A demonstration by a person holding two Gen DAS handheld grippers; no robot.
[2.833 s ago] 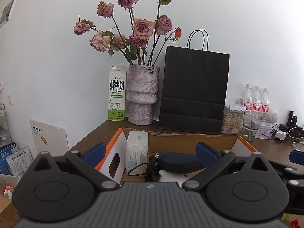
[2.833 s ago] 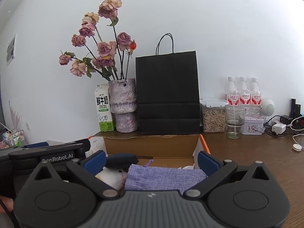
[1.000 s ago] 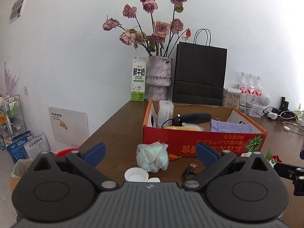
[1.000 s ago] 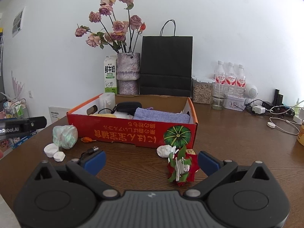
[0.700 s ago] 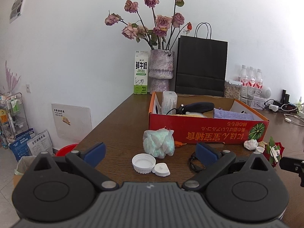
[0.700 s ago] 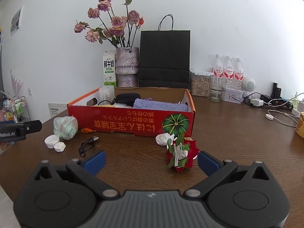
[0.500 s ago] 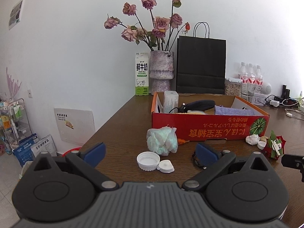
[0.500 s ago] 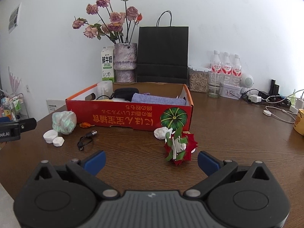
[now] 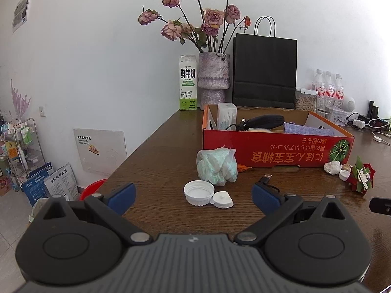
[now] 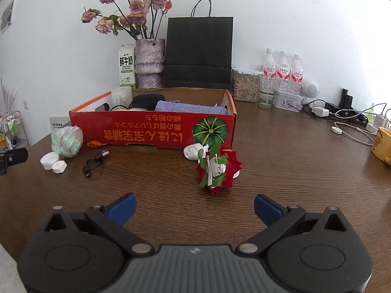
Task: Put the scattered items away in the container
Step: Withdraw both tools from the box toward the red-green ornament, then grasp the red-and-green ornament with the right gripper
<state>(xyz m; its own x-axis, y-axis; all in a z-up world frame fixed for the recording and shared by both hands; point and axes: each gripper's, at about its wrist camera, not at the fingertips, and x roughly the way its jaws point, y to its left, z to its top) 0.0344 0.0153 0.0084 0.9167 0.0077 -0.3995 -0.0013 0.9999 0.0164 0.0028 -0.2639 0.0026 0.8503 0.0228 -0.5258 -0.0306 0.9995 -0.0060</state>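
A red cardboard box [image 9: 276,150] [image 10: 151,130] stands on the brown table, holding a purple cloth pouch [image 10: 190,107], a black case and a white bottle. In front of it lie a pale green plastic bag [image 9: 216,167] [image 10: 66,140], a white cap [image 9: 198,192] [image 10: 49,160], a small white lid [image 9: 222,199], a black USB cable [image 10: 94,163], a small orange piece [image 10: 94,144], a white crumpled wad [image 10: 191,151] and a red-green flower ornament [image 10: 216,171] [image 9: 361,177]. My left gripper [image 9: 193,195] is open, empty, just before the cap. My right gripper [image 10: 195,207] is open, empty, short of the ornament.
At the back stand a vase of dried roses [image 9: 213,83], a milk carton [image 9: 187,85], a black paper bag [image 9: 265,69], a seed jar, a glass and water bottles [image 10: 282,70]. Chargers and cables [image 10: 342,119] and a yellow mug [image 10: 382,144] are at the right. The table's left edge drops to the floor.
Both grippers have pulled back from over the box toward the table's near side, still open and empty. The scattered items in front of the box have come into view.
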